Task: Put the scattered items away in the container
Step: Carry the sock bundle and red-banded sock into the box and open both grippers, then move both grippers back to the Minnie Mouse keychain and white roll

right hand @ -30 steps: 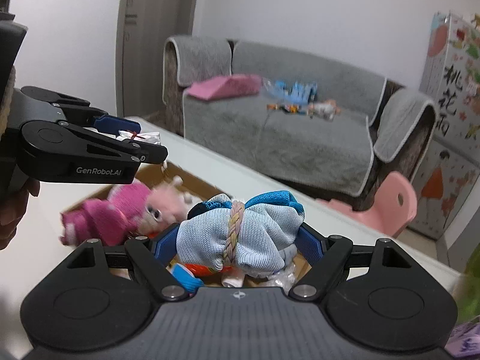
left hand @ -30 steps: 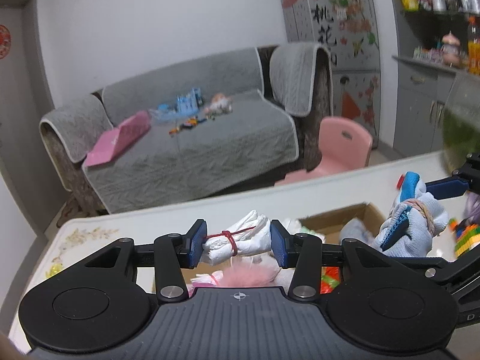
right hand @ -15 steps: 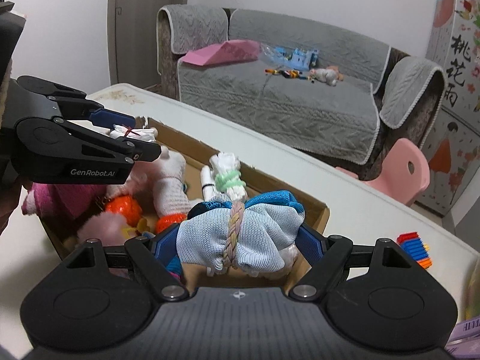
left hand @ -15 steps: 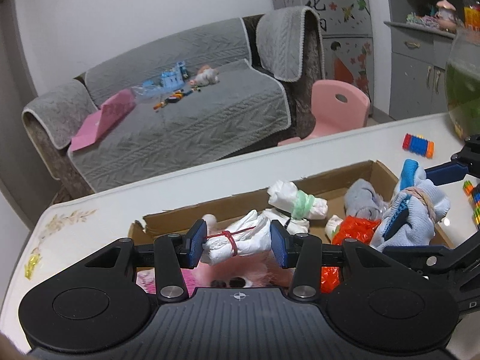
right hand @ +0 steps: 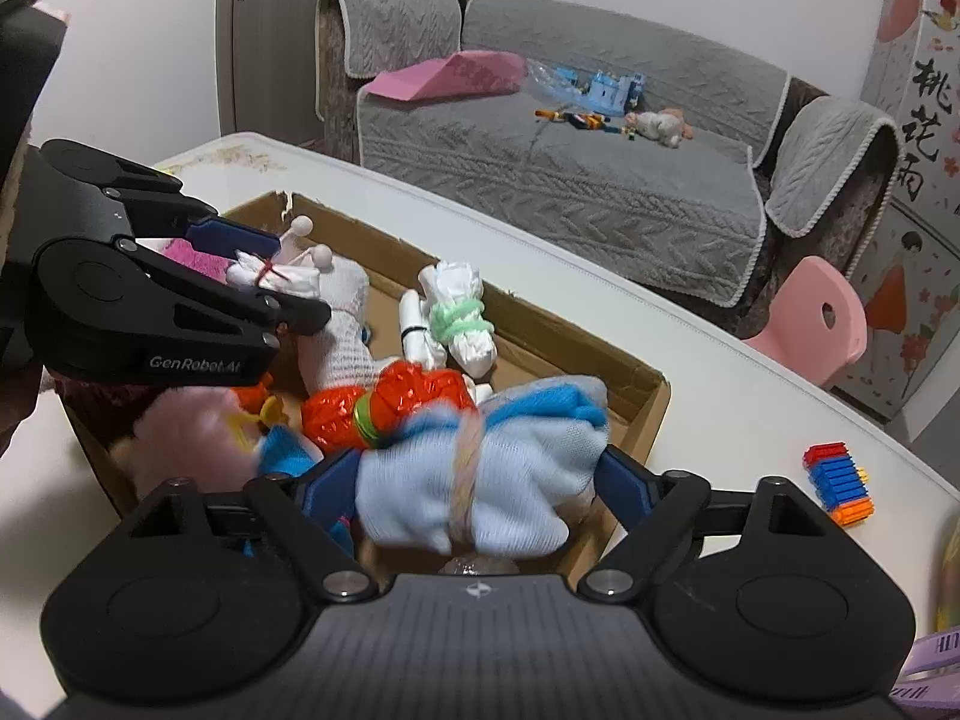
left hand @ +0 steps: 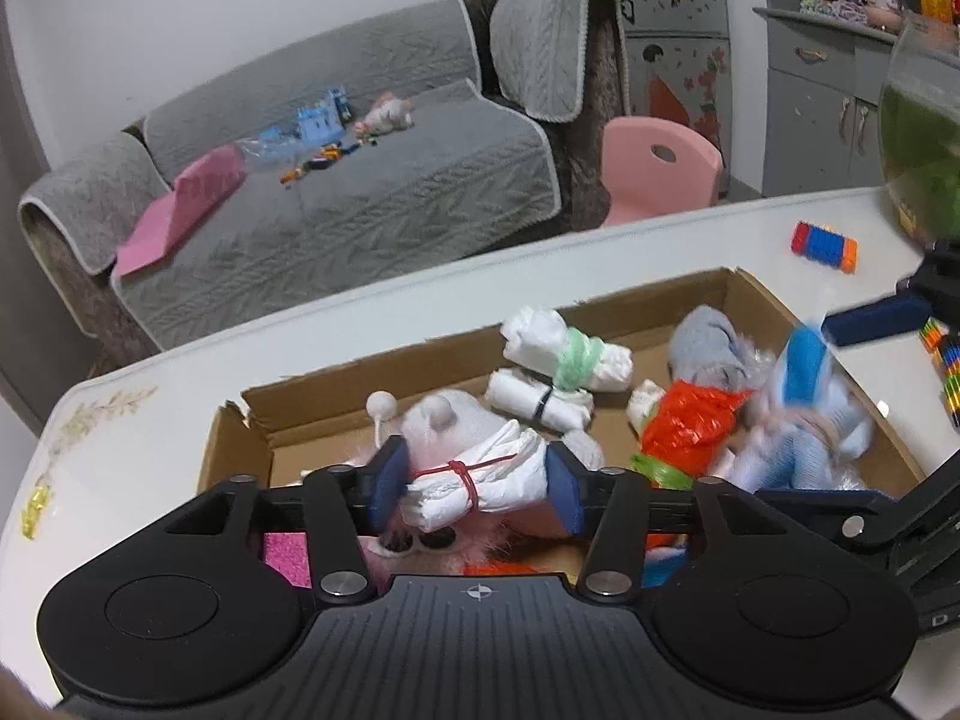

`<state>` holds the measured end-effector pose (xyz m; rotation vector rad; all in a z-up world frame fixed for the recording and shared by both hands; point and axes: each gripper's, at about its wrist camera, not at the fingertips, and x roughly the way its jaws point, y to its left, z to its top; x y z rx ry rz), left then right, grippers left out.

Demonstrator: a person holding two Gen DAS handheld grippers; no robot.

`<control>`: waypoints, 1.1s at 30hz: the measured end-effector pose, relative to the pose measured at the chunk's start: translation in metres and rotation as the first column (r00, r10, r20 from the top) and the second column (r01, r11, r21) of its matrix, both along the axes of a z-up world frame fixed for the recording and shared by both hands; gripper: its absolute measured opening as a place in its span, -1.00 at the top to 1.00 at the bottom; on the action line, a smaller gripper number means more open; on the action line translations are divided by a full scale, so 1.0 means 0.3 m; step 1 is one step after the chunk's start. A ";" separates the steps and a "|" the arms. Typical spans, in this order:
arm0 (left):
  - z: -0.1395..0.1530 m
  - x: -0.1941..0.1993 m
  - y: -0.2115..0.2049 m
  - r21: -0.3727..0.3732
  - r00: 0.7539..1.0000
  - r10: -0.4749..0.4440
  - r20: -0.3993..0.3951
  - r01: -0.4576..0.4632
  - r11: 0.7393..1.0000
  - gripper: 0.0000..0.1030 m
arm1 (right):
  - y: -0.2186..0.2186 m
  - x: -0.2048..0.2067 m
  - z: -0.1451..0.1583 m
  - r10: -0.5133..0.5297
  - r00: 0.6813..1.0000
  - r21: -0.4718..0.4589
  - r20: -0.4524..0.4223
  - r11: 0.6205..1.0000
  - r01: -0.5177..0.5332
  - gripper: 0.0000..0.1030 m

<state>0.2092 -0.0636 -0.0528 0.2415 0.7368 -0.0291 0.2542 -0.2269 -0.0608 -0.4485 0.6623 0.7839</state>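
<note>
Left gripper (left hand: 474, 483) clamps a white red-tied bundle (left hand: 474, 480); right gripper (right hand: 480, 480) clamps a light-blue banded cloth roll (right hand: 480, 480), both above the brown cardboard box (left hand: 630, 300).

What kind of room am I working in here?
Most likely a family living room with a small child. Behind the white table with the cardboard box stands a grey covered sofa strewn with toys, a pink child's chair beside it, and a decorated fridge.
</note>
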 end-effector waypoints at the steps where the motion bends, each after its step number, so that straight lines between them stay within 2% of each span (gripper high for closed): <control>1: -0.001 -0.004 -0.004 0.001 1.000 -0.001 0.000 0.001 1.000 -0.57 | -0.001 -0.005 0.004 0.001 1.000 0.001 0.007 1.000 -0.001 -0.77; 2: 0.000 -0.011 -0.007 0.003 1.000 -0.003 0.008 0.003 1.000 -0.69 | -0.003 -0.010 0.012 0.004 1.000 0.005 0.014 1.000 -0.004 -0.77; 5: 0.010 -0.036 -0.010 0.009 1.000 0.000 0.019 0.000 1.000 -0.69 | -0.008 -0.024 0.037 0.006 0.999 0.012 0.032 1.000 -0.006 -0.78; 12: 0.065 -0.142 0.015 -0.051 0.999 0.020 0.033 -0.018 0.999 -0.73 | -0.057 -0.096 0.104 0.001 0.997 0.053 0.078 0.999 -0.005 -0.81; 20: 0.097 -0.356 0.009 -0.121 0.999 0.005 0.047 0.000 0.993 -0.83 | -0.174 -0.325 0.144 -0.001 0.992 0.150 0.129 0.989 -0.019 -0.94; 21: 0.096 -0.386 0.010 -0.135 0.999 0.009 0.049 -0.003 0.991 -0.89 | -0.193 -0.365 0.133 0.000 0.992 0.163 0.129 0.986 -0.021 -0.96; 27: 0.067 -0.542 0.041 -0.215 0.999 0.033 0.025 -0.027 0.976 -0.94 | -0.249 -0.522 0.027 -0.001 0.997 0.190 0.083 0.982 -0.014 -0.98; 30: 0.031 -0.601 0.080 -0.262 0.998 0.066 -0.002 -0.064 0.963 -0.98 | -0.240 -0.545 -0.035 0.004 0.999 0.173 0.047 0.985 -0.013 -0.98; 33: -0.016 -0.617 0.103 -0.295 0.995 0.077 -0.068 -0.094 0.951 -0.96 | -0.205 -0.537 -0.083 0.006 1.000 0.177 0.013 0.984 -0.008 -0.98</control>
